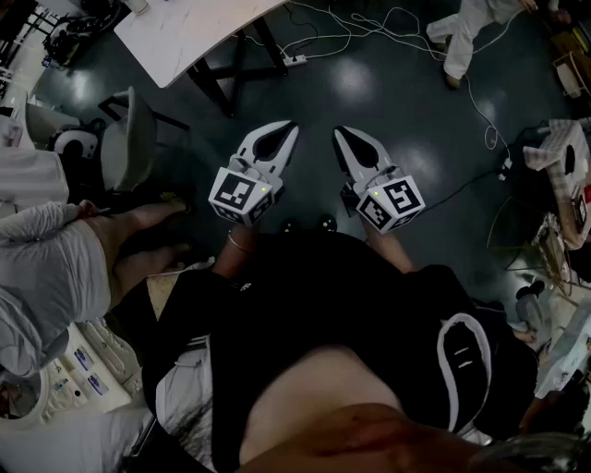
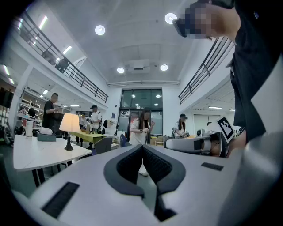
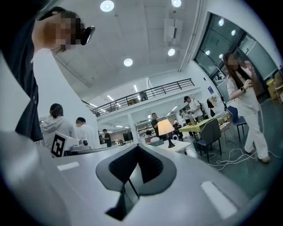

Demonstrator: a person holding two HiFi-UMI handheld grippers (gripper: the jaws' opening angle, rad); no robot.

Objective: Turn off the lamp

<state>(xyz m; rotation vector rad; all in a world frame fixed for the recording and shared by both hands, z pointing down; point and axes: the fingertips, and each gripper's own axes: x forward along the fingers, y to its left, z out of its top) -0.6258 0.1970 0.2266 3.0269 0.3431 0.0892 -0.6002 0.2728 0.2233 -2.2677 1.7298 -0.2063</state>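
lamp (image 2: 69, 123) stands well beyond closed left gripper (image 2: 142, 146) and closed right gripper (image 3: 138, 146).

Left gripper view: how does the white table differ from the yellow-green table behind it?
The white table is pale and nearer to the camera, while the yellow-green table is brightly coloured and farther back. The white table carries the glowing lamp and a dark box. The yellow-green table holds only items too small to name. Both have things on top.

White table (image 1: 189, 37) top left, grey chair (image 1: 125, 148) near it, white cables (image 1: 388, 23) on dark floor (image 1: 416, 120), ppl (image 2: 142, 128) in bkgd
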